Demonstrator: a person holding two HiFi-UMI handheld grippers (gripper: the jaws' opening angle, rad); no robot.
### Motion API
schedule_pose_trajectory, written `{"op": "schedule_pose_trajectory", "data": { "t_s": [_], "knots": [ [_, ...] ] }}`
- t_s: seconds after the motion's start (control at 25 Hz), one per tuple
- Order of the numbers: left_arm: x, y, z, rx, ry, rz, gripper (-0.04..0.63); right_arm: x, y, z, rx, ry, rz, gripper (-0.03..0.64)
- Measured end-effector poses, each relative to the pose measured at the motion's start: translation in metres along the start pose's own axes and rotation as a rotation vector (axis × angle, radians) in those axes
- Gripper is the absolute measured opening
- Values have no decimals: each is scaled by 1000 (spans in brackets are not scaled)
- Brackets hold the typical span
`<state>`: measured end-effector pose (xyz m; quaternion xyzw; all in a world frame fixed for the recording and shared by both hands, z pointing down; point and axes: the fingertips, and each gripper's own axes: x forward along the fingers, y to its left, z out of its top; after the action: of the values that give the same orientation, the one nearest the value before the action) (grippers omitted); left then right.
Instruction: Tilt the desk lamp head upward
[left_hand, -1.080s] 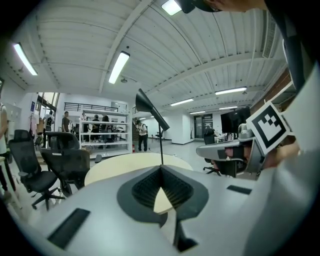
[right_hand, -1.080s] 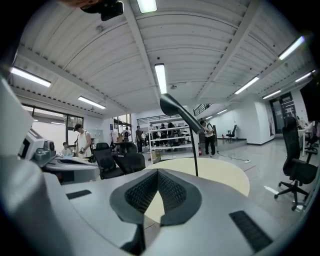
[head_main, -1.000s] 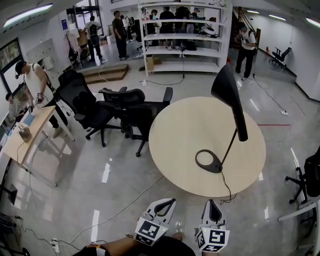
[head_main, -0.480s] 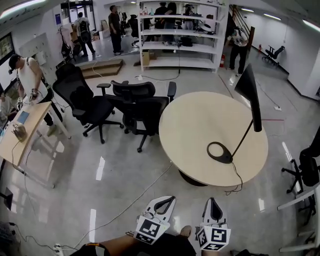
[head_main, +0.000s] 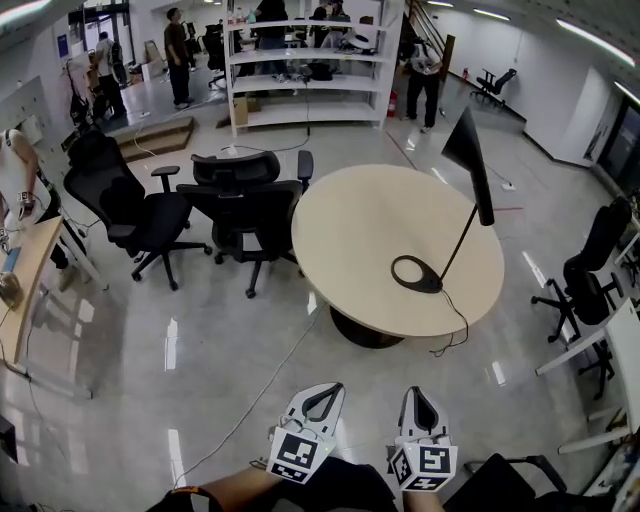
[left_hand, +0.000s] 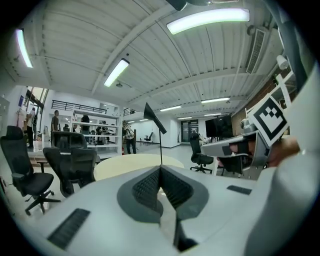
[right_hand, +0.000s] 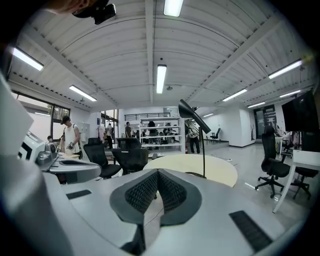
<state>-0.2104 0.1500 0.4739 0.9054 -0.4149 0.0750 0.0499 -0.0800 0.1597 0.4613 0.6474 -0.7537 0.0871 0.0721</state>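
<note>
A black desk lamp stands on the round wooden table (head_main: 350, 240), its ring base (head_main: 417, 273) near the right side and its cone head (head_main: 466, 150) high on a thin slanted stem. Both grippers are low in the head view, well short of the table and over the floor: the left gripper (head_main: 326, 398) and the right gripper (head_main: 417, 405), each shut with nothing in it. In the left gripper view the lamp (left_hand: 154, 117) shows far off above the shut left gripper (left_hand: 160, 168). The right gripper view has the lamp head (right_hand: 192, 116) and table (right_hand: 210, 170) beyond the shut right gripper (right_hand: 158, 171).
Two black office chairs (head_main: 245, 215) stand at the table's left, another (head_main: 130, 200) farther left. A cable (head_main: 260, 395) runs over the floor towards the table's foot. More chairs (head_main: 590, 280) and a white desk are at the right, shelving (head_main: 305, 60) and people at the back.
The table and lamp now look smaller and farther from the grippers, and the view has swung across the room. Both grippers stay shut at the bottom of the view.
</note>
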Motion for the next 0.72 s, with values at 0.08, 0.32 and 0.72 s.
{"op": "schedule_pose_trajectory", "data": {
  "t_s": [0.08, 0.32, 0.72],
  "knots": [
    [-9, -11, 2, 5, -10, -6, 48, -14, 2, 1, -7, -10, -2, 10],
    [-25, -70, -1, 12, -19, -18, 48, -68, -18, -12, -18, -19, -14, 9],
    [-77, -192, -27, 35, 14, -17, 48, -188, -56, -55, -1, -9, -8, 9]
  ]
}}
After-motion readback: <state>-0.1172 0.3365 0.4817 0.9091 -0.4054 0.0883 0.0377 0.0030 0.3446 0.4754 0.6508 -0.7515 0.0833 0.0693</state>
